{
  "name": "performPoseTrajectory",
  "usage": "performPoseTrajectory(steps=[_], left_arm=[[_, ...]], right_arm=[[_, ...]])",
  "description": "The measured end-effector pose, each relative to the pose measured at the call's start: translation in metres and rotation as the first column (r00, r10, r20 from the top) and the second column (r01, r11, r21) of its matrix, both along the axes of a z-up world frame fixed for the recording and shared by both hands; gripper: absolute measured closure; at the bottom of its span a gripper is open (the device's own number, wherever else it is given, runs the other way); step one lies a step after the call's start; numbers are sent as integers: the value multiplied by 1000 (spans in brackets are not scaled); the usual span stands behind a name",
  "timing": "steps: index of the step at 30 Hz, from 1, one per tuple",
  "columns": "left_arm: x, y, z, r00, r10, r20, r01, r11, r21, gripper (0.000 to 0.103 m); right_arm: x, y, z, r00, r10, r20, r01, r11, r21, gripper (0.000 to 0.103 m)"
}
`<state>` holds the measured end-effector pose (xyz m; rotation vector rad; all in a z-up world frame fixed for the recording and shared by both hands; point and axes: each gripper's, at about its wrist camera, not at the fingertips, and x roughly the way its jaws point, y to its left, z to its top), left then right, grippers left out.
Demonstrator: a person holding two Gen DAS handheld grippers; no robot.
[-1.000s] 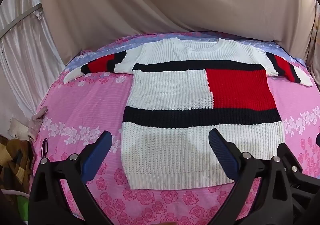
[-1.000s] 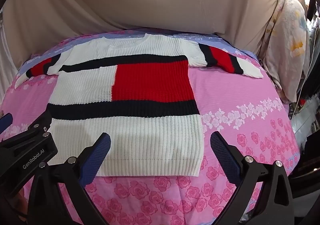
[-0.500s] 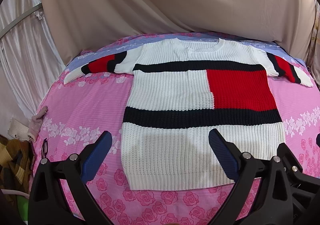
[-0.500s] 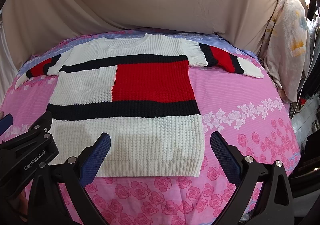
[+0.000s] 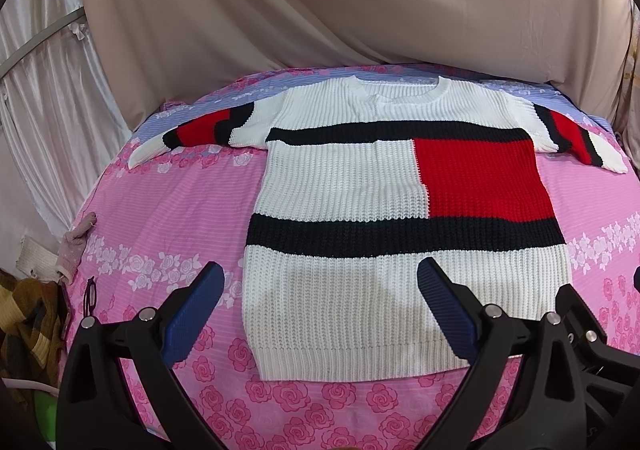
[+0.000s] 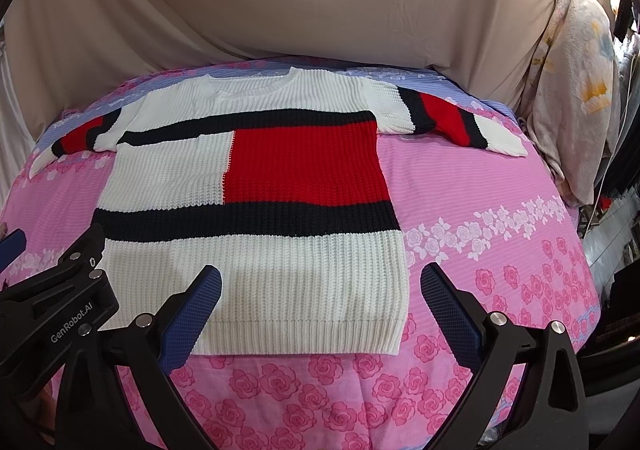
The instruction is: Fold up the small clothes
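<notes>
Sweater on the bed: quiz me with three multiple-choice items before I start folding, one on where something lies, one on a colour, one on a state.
1. Where does the sweater lie?
A. spread flat on the pink floral bedsheet
B. hung on the beige curtain
C. bunched in a claw

2. What colour is the large square block on the sweater's chest?
A. blue
B. red
C. yellow

3. How do the left claw and right claw stand?
A. both shut on the hem
B. left shut, right open
C. both open, holding nothing

Answers:
1 A: body and both sleeves lie spread out on the sheet.
2 B: the block between the two black bands is red.
3 C: in each wrist view the blue pads stand wide apart, with no knit between them.
</notes>
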<state>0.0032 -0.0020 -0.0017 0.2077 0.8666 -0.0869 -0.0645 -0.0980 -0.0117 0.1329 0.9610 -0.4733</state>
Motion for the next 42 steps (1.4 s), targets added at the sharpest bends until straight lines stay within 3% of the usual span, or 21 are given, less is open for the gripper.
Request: performPoseTrajectory(steps=[32,37,39,42], left_arm=[[2,4,-4,1000,7,-10,-7,1000,-5,8],[7,16,-2,999,21,-28,-23,997,-75,7],[10,19,0,999,33,-25,-35,995,-95,7],[15,23,5,998,67,-2,-67,993,-97,7]], right_arm=[[1,0,-2,1000,2,-3,-2,1000,5,5],[-1,-28,-15,1000,3,25,-6,990,142,5],[-7,-55,-20,996,-40,75,24,980,197,5],[-11,-111,-23,985,-120,125,93,975,202,5]])
